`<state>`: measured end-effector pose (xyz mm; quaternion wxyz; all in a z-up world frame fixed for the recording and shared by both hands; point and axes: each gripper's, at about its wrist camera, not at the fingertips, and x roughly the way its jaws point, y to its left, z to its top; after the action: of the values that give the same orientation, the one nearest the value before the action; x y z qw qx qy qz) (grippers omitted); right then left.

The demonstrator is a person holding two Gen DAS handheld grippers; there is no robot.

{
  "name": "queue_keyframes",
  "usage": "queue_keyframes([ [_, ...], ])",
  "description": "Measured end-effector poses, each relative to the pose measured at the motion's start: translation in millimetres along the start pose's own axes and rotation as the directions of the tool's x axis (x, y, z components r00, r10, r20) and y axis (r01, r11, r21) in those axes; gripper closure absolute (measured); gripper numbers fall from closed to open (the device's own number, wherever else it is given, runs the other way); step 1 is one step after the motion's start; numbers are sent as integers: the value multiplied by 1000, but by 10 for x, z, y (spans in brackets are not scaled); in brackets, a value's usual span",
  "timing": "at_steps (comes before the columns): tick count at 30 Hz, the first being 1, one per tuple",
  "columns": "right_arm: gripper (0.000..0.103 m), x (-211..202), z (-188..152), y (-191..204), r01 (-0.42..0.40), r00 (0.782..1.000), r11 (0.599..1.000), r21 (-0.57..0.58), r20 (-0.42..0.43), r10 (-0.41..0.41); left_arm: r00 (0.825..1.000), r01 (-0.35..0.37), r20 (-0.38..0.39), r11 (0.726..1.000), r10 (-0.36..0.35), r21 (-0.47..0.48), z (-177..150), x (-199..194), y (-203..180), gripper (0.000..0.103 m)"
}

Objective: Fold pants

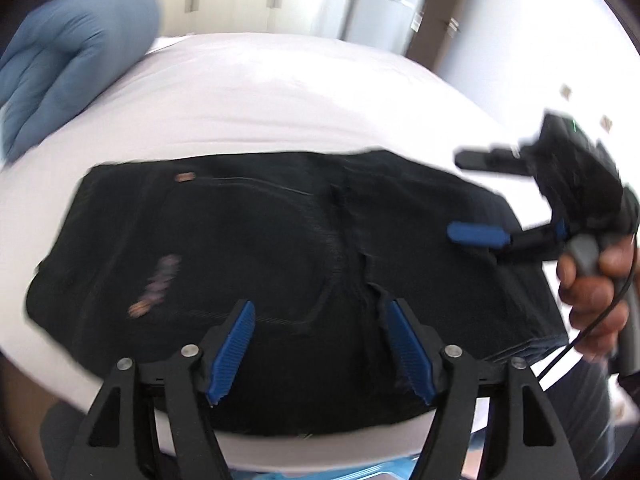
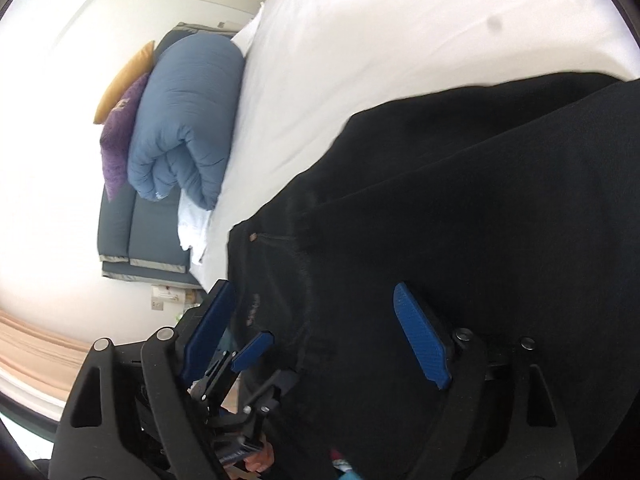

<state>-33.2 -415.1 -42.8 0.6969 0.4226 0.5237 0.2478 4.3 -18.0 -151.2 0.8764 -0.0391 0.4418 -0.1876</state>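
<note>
Item: black pants [image 1: 280,264], lying on the white bed [image 1: 260,92] near its front edge, already folded into a compact, roughly rectangular stack.

Progress: we count several layers at the stack's right edge in the left wrist view, so we judge the main folds done. What is left, at most, is a last fold or a smoothing. The pictures are blurred, so we cannot rule out loose cloth underneath.

Left tool [image 1: 320,352]: released, its 2 blue pads spread wide above the stack, nothing between them.

Right tool [image 1: 472,196]: released, jaws well apart over the stack's right end, gripping no cloth, with the person's hand [image 1: 592,292] on its handle.

Left wrist view alone: the whole outline of the stack, its copper rivets, the layered edge.

Right wrist view alone: the blue duvet [image 2: 188,120] rolled at the bed's far end, the purple cushion [image 2: 120,136] and orange one behind it, and the left tool's tips seen low down beside the stack.
</note>
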Motion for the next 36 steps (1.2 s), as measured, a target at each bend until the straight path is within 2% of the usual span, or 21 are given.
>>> queue_keyframes([
  [2, 21, 201, -98, 150, -19, 998, 1000, -19, -55, 18, 1000, -14, 27, 992, 17, -128, -35, -222, 349, 25],
  [4, 21, 384, -160, 261, -36, 993, 999, -41, -110, 31, 999, -5, 38, 968, 16, -251, -59, -369, 671, 23],
  [6, 21, 592, -205, 350, -44, 988, 998, -34, -149, 39, 1000, 9, 30, 924, 3, -383, -133, -455, 986, 23],
  [9, 21, 748, -208, 382, -29, 986, 1000, -6, -165, 28, 999, 48, 42, 860, -31, -508, -259, -497, 1265, 23],
  [14, 21, 853, -140, 516, -39, 983, 999, -20, -179, 34, 999, 26, 46, 813, 1, -582, -290, -555, 1481, 23],
  [17, 21, 1022, 36, 494, 51, 973, 998, -28, -224, -56, 1000, 2, 17, 780, 11, -626, -308, -502, 1621, 23],
  [18, 22, 1121, 59, 437, 96, 965, 995, -9, -243, -95, 1000, -13, 6, 763, 23, -646, -332, -494, 1670, 23],
  [21, 22, 1235, 120, 397, 101, 970, 994, 28, -223, -93, 1000, -13, 3, 721, 21, -693, -377, -497, 1709, 23],
  [26, 22, 1306, 113, 505, 155, 966, 988, -26, -204, -157, 999, 32, 21, 641, -25, -766, -456, -361, 1908, 22],
  [30, 22, 1334, 123, 484, 151, 970, 989, 7, -195, -147, 998, 60, 53, 613, -30, -788, -421, -340, 2020, 18],
  [33, 22, 1317, 136, 431, 155, 969, 988, 2, -196, -151, 996, 85, 78, 581, -38, -810, -405, -327, 2116, 17],
  [36, 22, 1302, 143, 415, 151, 970, 988, 4, -193, -148, 994, 112, 102, 574, -50, -811, -381, -312, 2160, 17],
])
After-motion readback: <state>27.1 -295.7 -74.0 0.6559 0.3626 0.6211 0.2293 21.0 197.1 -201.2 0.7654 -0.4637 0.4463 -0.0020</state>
